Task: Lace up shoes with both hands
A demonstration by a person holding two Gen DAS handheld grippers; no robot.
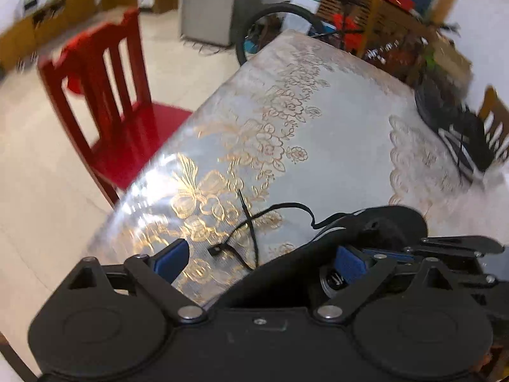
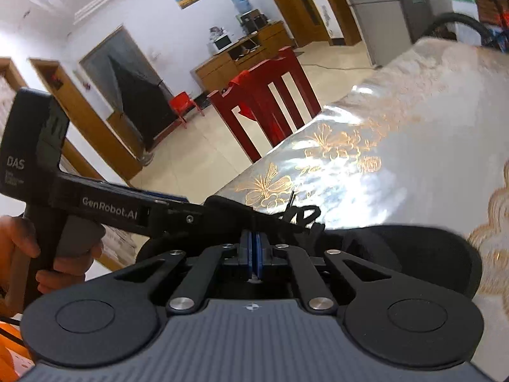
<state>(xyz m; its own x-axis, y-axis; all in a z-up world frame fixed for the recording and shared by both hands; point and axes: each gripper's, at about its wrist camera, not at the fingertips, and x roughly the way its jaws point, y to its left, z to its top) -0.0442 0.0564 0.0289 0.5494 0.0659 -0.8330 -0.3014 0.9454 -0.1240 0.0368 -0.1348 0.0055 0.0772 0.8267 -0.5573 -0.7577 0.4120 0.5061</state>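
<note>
Left gripper (image 1: 261, 262) found with jaws spread wide and nothing held between them. Black shoe (image 1: 366, 232) found low between the jaws and crowding the right-hand pad, collar side nearest the camera. Lace (image 1: 254, 222) found slack, trailing out from the shoe across the tablecloth (image 1: 318, 127) just ahead of the open jaws, crossing itself once and ending in a stiff thin tip.

Right gripper (image 2: 251, 254) found with blue pads pressed flat together. Could not be settled whether a strand of lace was pinched between them, the contact line being too dark and narrow. Shoe (image 2: 397, 254) found directly beyond and to the right of these closed jaws, with a tangle of lace (image 2: 302, 215) just past the fingertips. Left gripper body (image 2: 95, 203) seen crossing in from the left, gripped by a hand (image 2: 19, 254).

Handling judged as follows: shoe light, soft fabric upper, likely to slide on the glossy plastic-covered cloth unless braced. Lace thin, limp, flat-woven, prone to slipping from smooth pads; best taken close behind the hard tip, where stiffness helps steer it into an eyelet.

Second shoe (image 1: 455, 127) noted far ahead and right of the left jaws. Red wooden chair (image 1: 105, 102) noted beyond the table edge.
</note>
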